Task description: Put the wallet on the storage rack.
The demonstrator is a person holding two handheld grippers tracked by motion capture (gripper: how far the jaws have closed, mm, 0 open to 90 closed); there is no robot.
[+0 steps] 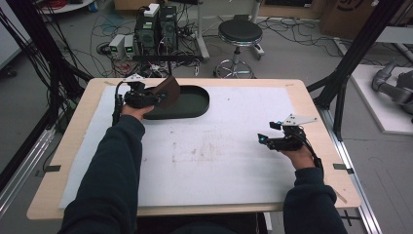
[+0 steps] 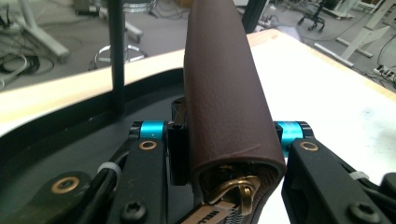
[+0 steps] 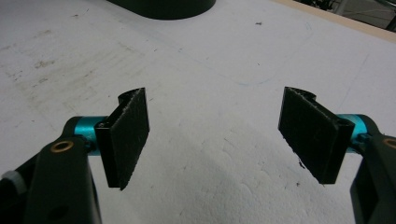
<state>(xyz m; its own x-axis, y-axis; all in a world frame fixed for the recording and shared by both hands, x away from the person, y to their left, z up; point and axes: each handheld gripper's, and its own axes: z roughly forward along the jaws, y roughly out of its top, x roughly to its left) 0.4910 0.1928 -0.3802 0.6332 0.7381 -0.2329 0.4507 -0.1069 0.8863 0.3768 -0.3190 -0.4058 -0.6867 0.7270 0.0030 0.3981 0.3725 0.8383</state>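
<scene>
A brown leather pouch (image 2: 226,98) with a brass zipper pull at its near end is clamped between the jaws of my left gripper (image 2: 229,140). In the high view that gripper (image 1: 158,99) holds the pouch (image 1: 168,90) up over the left end of a black oval tray (image 1: 195,105) at the back of the table. My right gripper (image 1: 263,139) hovers low over the white mat at the right, jaws wide apart. Its pads (image 3: 128,135) in the right gripper view have nothing between them, and the right gripper (image 3: 217,135) faces bare mat.
A white mat (image 1: 204,156) covers most of the wooden table (image 1: 63,161). Beyond the far edge stand a stool (image 1: 238,34), computer boxes (image 1: 156,29) and tangled cables. Black frame posts (image 1: 350,58) rise at the right; a post also stands behind the tray (image 2: 116,56).
</scene>
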